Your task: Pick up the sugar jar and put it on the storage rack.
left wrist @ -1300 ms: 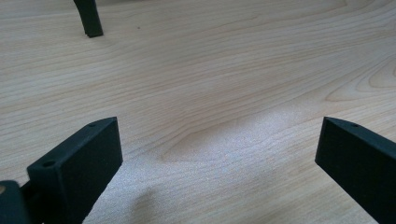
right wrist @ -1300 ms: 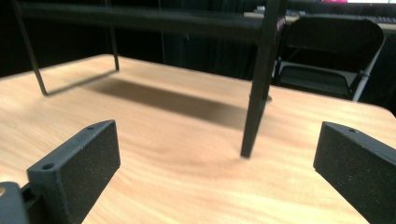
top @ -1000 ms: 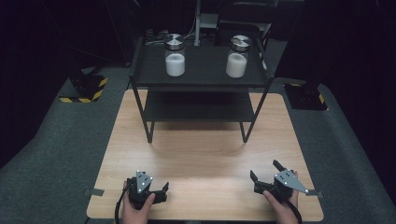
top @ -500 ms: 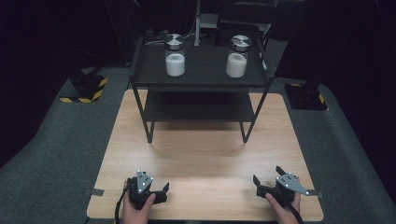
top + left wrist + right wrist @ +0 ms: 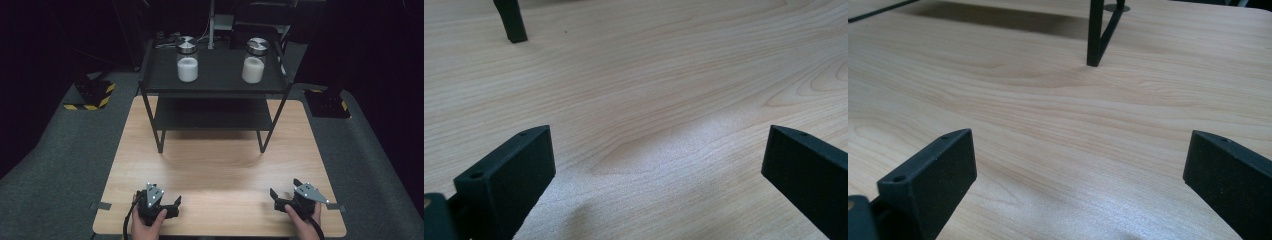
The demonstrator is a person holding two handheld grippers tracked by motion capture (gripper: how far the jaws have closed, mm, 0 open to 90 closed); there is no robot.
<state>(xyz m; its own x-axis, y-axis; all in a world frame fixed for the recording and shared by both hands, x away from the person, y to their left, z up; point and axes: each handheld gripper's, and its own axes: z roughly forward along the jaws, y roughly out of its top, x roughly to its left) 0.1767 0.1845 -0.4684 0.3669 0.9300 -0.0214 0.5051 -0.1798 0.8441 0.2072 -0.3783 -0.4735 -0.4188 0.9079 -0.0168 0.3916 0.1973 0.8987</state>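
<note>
Two glass jars with white contents and metal lids stand on the top shelf of a black rack [image 5: 215,87]: the left jar [image 5: 187,65] and the right jar [image 5: 253,65]. Both are far from my grippers. My left gripper [image 5: 158,197] rests at the table's near left edge, open, with bare wood between its jaws [image 5: 659,165]. My right gripper [image 5: 286,189] sits at the near right edge, also open with nothing in it [image 5: 1078,170], and is angled toward the rack's right front leg [image 5: 1095,35].
The rack's lower shelf [image 5: 212,117] holds nothing that I can see. The wooden table [image 5: 215,170] stretches between the rack and my grippers. The rack's left front leg [image 5: 511,22] shows far ahead. Grey carpet surrounds the table, and yellow-black striped bases [image 5: 92,95] stand at the back left.
My right gripper has dropped slightly toward the near edge. The left gripper and the jars have not moved.
</note>
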